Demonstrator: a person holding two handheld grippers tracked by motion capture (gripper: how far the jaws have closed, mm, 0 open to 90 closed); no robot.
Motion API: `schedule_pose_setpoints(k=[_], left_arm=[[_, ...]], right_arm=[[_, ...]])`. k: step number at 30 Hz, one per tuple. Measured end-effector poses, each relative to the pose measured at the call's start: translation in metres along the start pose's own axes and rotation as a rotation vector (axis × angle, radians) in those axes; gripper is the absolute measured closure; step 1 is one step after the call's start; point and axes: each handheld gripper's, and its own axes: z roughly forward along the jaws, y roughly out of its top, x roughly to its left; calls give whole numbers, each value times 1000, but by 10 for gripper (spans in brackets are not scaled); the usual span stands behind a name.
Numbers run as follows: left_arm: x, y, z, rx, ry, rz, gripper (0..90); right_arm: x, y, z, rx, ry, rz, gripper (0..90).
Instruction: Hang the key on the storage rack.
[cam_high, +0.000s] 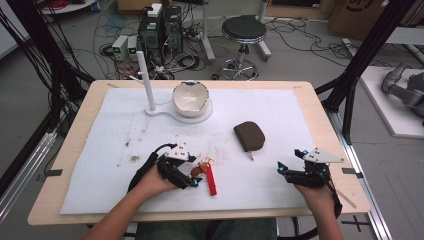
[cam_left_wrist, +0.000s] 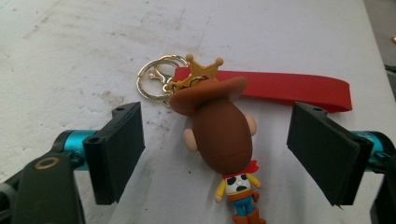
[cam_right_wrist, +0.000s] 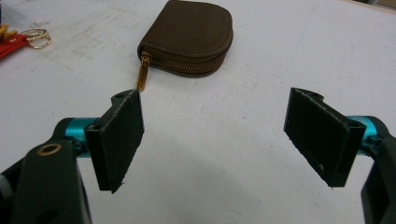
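Two grippers, both w/ fingers spread wide: left gripper (cam_left_wrist: 215, 154) straddles cowboy keychain (cam_left_wrist: 222, 140) lying on worktop (cam_high: 280, 115); centre on its head, clamp gently. Right gripper (cam_right_wrist: 215, 140) idle nr brown pouch (cam_right_wrist: 189, 39)

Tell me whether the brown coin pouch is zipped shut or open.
Shut as far as visible. The coin pouch lies flat, its zipper teeth meeting along the edge facing the right gripper, and the gold pull sits at one end.

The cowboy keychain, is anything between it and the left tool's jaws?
Nothing visible. The cowboy keychain lies on the white mat between the open jaws of the left tool, with bare mat on either side of the figure.
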Motion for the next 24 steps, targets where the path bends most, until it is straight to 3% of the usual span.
schedule_pose_setpoints(k=[8,24], left_arm=[[-1,2,4,43,21,7,252],[-2,10,15,49,48,16,269]], right_arm=[[2,1,2,6,3,-7,202],[3,1,3,7,4,-6,202]])
